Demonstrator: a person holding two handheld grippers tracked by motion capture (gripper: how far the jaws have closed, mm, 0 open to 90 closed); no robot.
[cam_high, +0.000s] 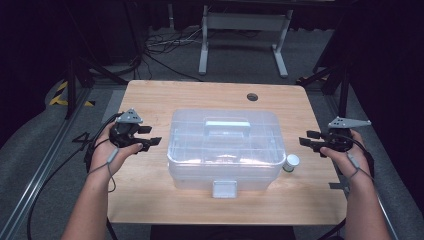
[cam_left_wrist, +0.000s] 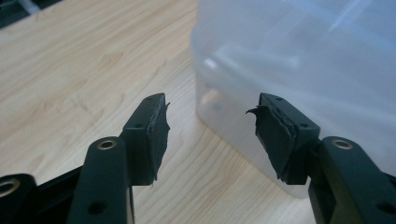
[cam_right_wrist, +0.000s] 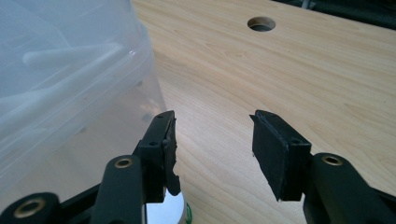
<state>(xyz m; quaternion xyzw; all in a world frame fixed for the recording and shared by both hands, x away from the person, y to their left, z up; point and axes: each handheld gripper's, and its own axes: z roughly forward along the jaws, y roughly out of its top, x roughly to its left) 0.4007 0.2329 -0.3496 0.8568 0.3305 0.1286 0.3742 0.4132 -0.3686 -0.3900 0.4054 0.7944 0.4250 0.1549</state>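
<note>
Box: clear plastic box (cam_high: 225, 150) sits mid-table, lid on, front latch (cam_high: 224, 189) down, handle (cam_high: 227, 125) lying flat on the lid.
Bottle: small white-capped bottle (cam_high: 291, 162) stands on the table (cam_high: 150, 95) just beside the box's right end, toward the near corner.
Left gripper: left gripper (cam_high: 150, 136) hovers near the box's left end, not touching; jaws apart, nothing between them.
Right gripper: right gripper (cam_high: 306, 138) hovers off the box's right end, beyond the bottle; jaws apart, nothing between them.
Done: nothing that shows; box shut and latched, bottle outside it, both grippers unladen.
Left: by my reading, all of it — the latch to be freed, the lid raised, and likely the bottle picked up and put in. Which comes first I cannot tell.
Stage: judged as the very start, both grippers poised either side of the box.
High view adds: the whole layout — both hands, latch, handle, compartments faintly seen through the lid, a round hole (cam_high: 252, 97) at the table's far edge, floor and a frame beyond.
Left gripper view adds: the worn, frayed pads (cam_left_wrist: 159, 133) on its jaws, and the box's left wall (cam_left_wrist: 299, 70) close ahead, with bare wood between the jaws.
Right gripper view adds: the bottle's cap (cam_right_wrist: 163, 212) low behind its left jaw, showing that the bottle sits near but outside the jaw gap; box wall (cam_right_wrist: 60, 93) at the left, hole (cam_right_wrist: 261, 23) ahead.
Hidden: whether the box holds anything; its walls are too cloudy to tell.
</note>
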